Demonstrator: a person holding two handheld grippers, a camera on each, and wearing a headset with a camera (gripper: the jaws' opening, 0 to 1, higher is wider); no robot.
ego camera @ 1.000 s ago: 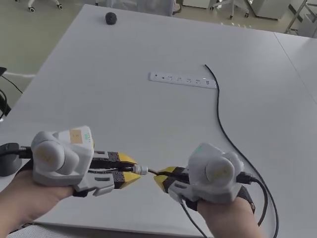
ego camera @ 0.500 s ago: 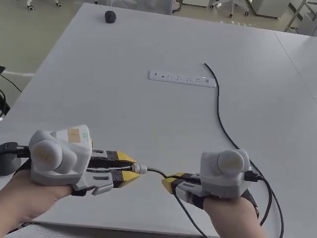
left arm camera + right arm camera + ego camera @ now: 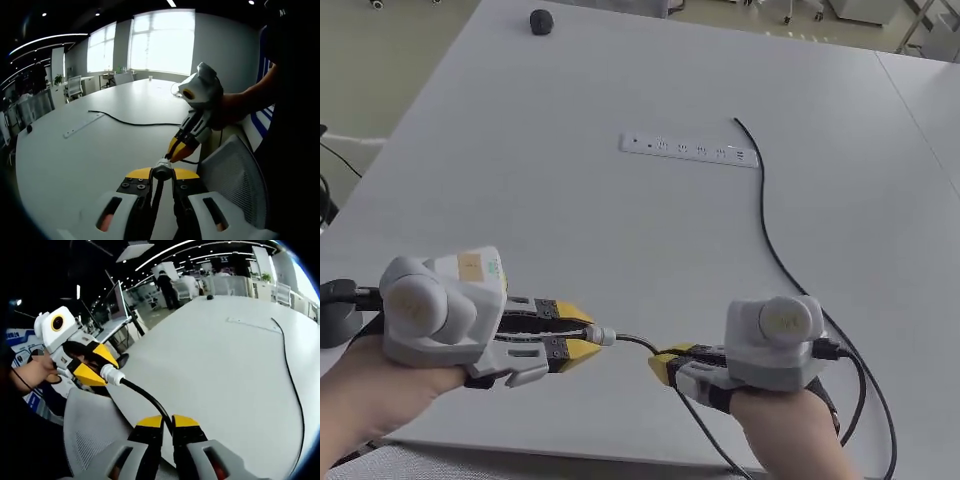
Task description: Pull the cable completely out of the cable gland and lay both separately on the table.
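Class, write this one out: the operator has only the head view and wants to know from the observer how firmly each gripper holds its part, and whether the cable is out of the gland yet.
Operator: From above I can't see between the right jaws. Are they really on the cable?
Observer: Yes. In the right gripper view the right gripper has its yellow tips shut on the cable.
Operator: And the other end?
Observer: The left gripper view shows the cable gland pinched between the tips of the left gripper.
Operator: Is the cable out?
Observer: Not yet. In the right gripper view the cable runs straight into the gland's end.
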